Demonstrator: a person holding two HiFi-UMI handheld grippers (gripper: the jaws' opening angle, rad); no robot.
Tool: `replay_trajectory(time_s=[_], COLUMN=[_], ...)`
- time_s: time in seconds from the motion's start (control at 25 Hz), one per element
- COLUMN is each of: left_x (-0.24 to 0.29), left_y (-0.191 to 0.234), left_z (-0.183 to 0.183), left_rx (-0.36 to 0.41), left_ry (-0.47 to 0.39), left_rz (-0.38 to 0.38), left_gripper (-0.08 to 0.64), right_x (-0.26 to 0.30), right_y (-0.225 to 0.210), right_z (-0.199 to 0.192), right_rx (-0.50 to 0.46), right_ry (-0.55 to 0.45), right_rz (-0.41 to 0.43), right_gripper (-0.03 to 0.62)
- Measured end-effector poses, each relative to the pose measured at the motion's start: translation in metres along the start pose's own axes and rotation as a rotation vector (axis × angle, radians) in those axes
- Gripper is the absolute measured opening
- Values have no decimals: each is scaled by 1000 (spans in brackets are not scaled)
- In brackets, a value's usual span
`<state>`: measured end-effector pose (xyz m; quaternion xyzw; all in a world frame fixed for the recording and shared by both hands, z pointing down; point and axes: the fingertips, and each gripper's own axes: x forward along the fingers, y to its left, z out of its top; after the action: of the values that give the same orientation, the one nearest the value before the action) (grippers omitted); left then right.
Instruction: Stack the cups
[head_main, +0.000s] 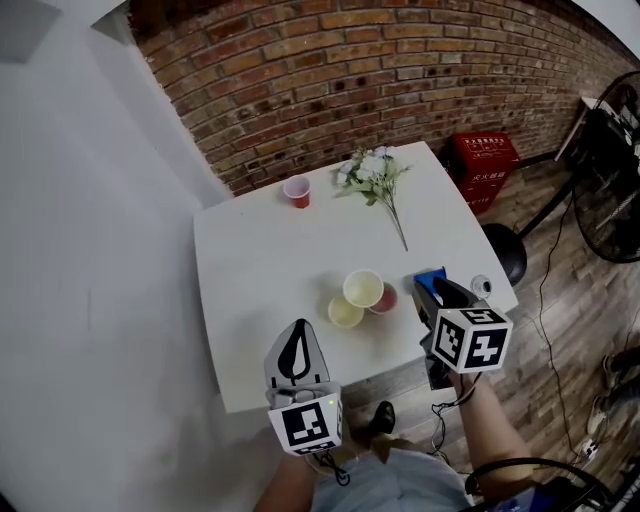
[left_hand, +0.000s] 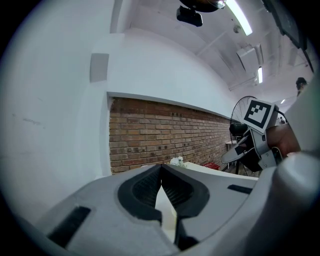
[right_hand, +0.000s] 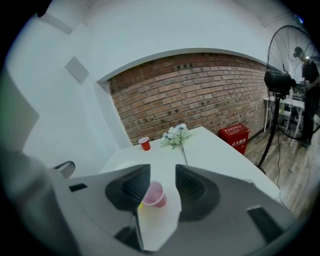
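Three cups stand close together near the white table's (head_main: 260, 260) front edge: a cream cup (head_main: 363, 288), a yellow cup (head_main: 345, 313) at its left front, and a pink cup (head_main: 386, 298) at its right. A red cup (head_main: 297, 191) stands alone at the far left corner. My right gripper (head_main: 432, 288) hovers just right of the trio, open and empty; in the right gripper view the pink cup (right_hand: 154, 195) shows on the table through the gap of that gripper (right_hand: 162, 172). My left gripper (head_main: 298, 328) hangs at the front edge, shut on nothing, its tips meeting in the left gripper view (left_hand: 161, 167).
A bunch of white flowers (head_main: 375, 175) lies at the table's far right. Beyond the table's right side are a red crate (head_main: 485, 165), a black stool (head_main: 507, 255) and a standing fan (head_main: 610, 170). A brick wall (head_main: 400, 60) runs behind the table.
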<state>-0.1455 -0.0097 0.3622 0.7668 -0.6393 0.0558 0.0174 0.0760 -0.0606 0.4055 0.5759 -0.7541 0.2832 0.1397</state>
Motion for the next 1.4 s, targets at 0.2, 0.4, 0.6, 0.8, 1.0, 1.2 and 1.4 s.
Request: replay_trajectory(time_s=[0.2, 0.4, 0.6, 0.8, 1.0, 1.2, 1.4], left_x=[6, 14, 23, 30, 37, 49, 66], left_y=[-30, -76, -127, -168, -207, -240, -276], left_z=[7, 13, 18, 20, 23, 21, 14], left_rx=[47, 67, 85, 101, 107, 106, 105], left_ry=[-22, -30, -32, -40, -56, -59, -48], left_rz=[-45, -111, -179, -235, -292, -348, -392], left_gripper=[9, 9, 9, 9, 9, 9, 9], right_x=[-20, -48, -80, -110, -138, -160, -174], right_y=[-27, -71, -125, -169, -210, -244, -282], right_z=[0, -4, -9, -26, -38, -45, -51], right_rx=[19, 54, 100, 134, 161, 188, 204], right_ry=[-26, -54, -83, -98, -111, -131, -135], right_rz=[-24, -70, -129, -187, -256, -328, -384], right_gripper=[163, 158, 153, 147, 140, 137, 135])
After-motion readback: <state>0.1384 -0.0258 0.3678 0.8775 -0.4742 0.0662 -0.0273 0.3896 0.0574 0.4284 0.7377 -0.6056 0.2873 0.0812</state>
